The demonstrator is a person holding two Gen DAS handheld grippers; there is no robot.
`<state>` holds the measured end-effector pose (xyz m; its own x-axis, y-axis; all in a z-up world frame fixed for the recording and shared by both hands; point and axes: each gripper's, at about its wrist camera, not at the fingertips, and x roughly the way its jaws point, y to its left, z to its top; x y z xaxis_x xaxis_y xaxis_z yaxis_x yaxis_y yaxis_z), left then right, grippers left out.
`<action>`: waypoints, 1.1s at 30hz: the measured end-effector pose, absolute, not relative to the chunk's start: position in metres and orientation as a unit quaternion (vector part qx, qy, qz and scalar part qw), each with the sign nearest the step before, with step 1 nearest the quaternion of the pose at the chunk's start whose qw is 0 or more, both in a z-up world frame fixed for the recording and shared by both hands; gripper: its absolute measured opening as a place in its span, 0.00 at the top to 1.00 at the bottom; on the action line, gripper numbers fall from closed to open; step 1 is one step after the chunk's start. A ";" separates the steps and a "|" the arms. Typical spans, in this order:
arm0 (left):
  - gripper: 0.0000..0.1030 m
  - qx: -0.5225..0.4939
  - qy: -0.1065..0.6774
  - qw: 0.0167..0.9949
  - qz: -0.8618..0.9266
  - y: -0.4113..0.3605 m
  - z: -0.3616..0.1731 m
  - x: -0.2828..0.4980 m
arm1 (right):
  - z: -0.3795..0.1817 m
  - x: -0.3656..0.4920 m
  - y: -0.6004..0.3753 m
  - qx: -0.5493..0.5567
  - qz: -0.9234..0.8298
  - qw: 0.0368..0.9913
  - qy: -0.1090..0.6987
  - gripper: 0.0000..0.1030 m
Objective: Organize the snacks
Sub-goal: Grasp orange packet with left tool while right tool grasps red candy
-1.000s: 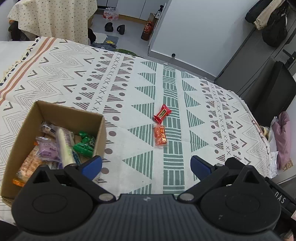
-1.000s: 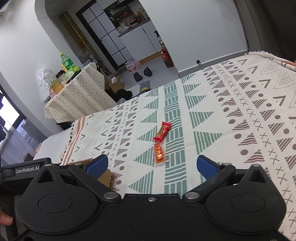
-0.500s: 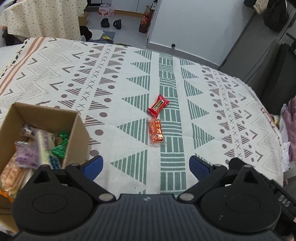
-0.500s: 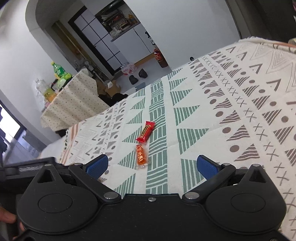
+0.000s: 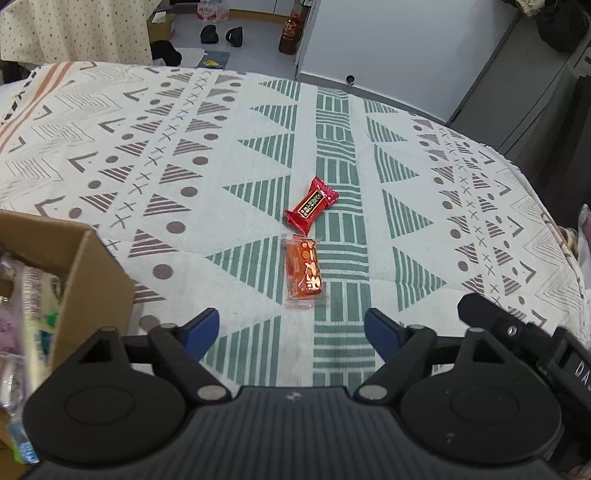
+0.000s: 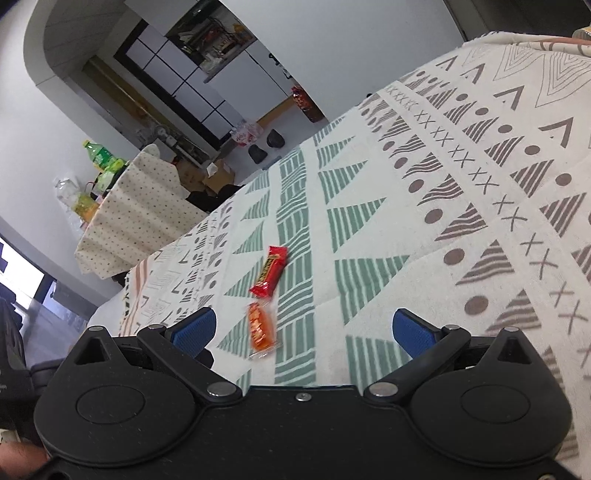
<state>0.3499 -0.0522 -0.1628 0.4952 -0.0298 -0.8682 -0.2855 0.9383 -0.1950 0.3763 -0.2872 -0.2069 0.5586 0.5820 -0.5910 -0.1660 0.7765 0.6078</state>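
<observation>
Two snacks lie on the patterned cloth: a red wrapped bar (image 5: 311, 205) and, just nearer, an orange packet (image 5: 303, 273). My left gripper (image 5: 291, 330) hangs open a short way in front of the orange packet, nothing between its blue fingertips. A cardboard box (image 5: 92, 280) holding several wrapped snacks sits at the left edge. In the right wrist view the red bar (image 6: 269, 271) and orange packet (image 6: 260, 328) lie towards the left fingertip of my open right gripper (image 6: 303, 330). The right gripper's body (image 5: 517, 332) shows at the left view's lower right.
The patterned cloth (image 5: 221, 147) covers the whole table, whose far edge drops to a grey floor with shoes (image 5: 221, 35) and a bottle (image 5: 290, 33). A dotted-cloth table (image 6: 136, 206) with bottles stands beyond. Dark cabinets (image 5: 517, 92) are at the far right.
Both grippers have moved in towards the two snacks, which now look larger and closer. The box has slid to the left edge of the left view. Both grippers stay open.
</observation>
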 end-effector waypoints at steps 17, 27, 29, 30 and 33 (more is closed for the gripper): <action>0.38 -0.173 0.498 0.846 0.075 -0.062 -0.200 0.398 | -0.231 0.421 -0.272 0.262 0.228 0.832 0.432 0.17; 0.80 -0.186 0.515 0.832 0.090 -0.045 -0.212 0.417 | -0.239 0.437 -0.248 0.252 0.240 0.820 0.454 0.26; 0.80 -0.189 0.512 0.834 0.089 -0.041 -0.208 0.419 | -0.239 0.441 -0.239 0.247 0.241 0.819 0.459 0.28; 0.81 -0.189 0.509 0.835 0.090 -0.038 -0.205 0.420 | -0.238 0.443 -0.235 0.246 0.244 0.818 0.459 0.30; 0.82 -0.190 0.501 0.838 0.100 -0.027 -0.198 0.423 | -0.238 0.451 -0.222 0.247 0.246 0.815 0.462 0.34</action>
